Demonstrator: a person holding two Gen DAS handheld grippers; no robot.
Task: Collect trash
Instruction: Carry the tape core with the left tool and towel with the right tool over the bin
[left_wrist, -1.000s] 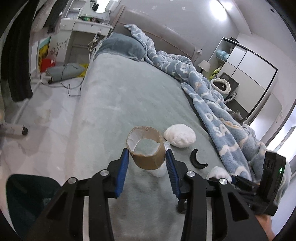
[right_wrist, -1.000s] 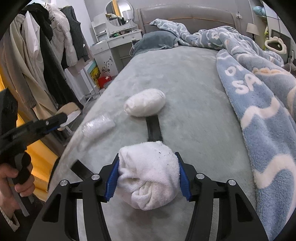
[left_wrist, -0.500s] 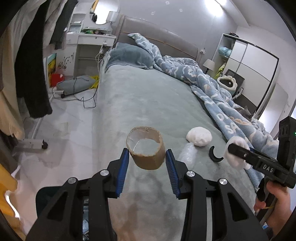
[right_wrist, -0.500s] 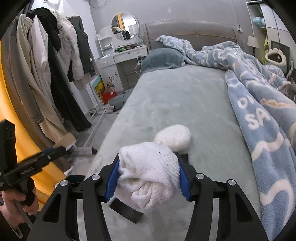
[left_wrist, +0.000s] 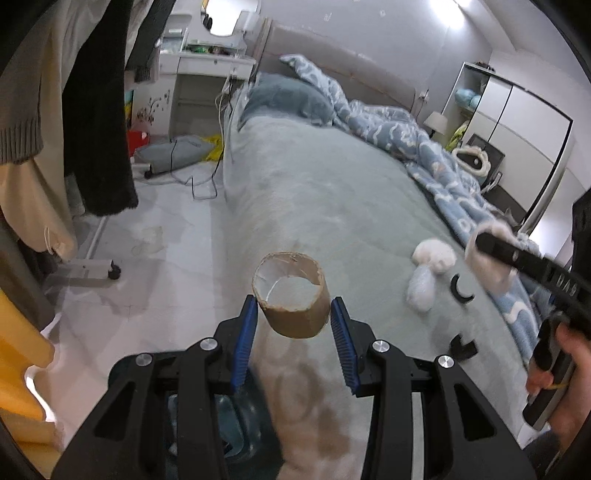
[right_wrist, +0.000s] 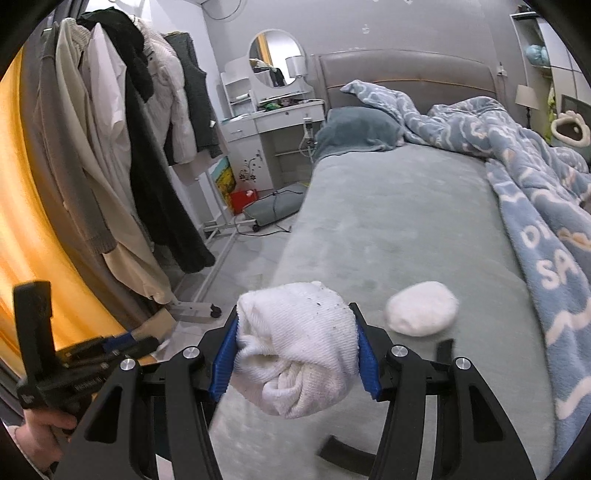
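Left gripper (left_wrist: 293, 319) clamps the cardboard tube (left_wrist: 291, 299), right gripper (right_wrist: 295, 347) clamps the white sock (right_wrist: 295, 343), both held above the bed's (right_wrist: 406, 206) left edge.

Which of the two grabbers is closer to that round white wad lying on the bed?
Right. The right gripper, clamping a rolled white cloth, hangs just beside the white wad. The left gripper, holding a cardboard ring, is farther off, toward the bed's edge.

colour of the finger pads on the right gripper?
Blue, ribbed pads on black fingers, clearest in the right wrist view.
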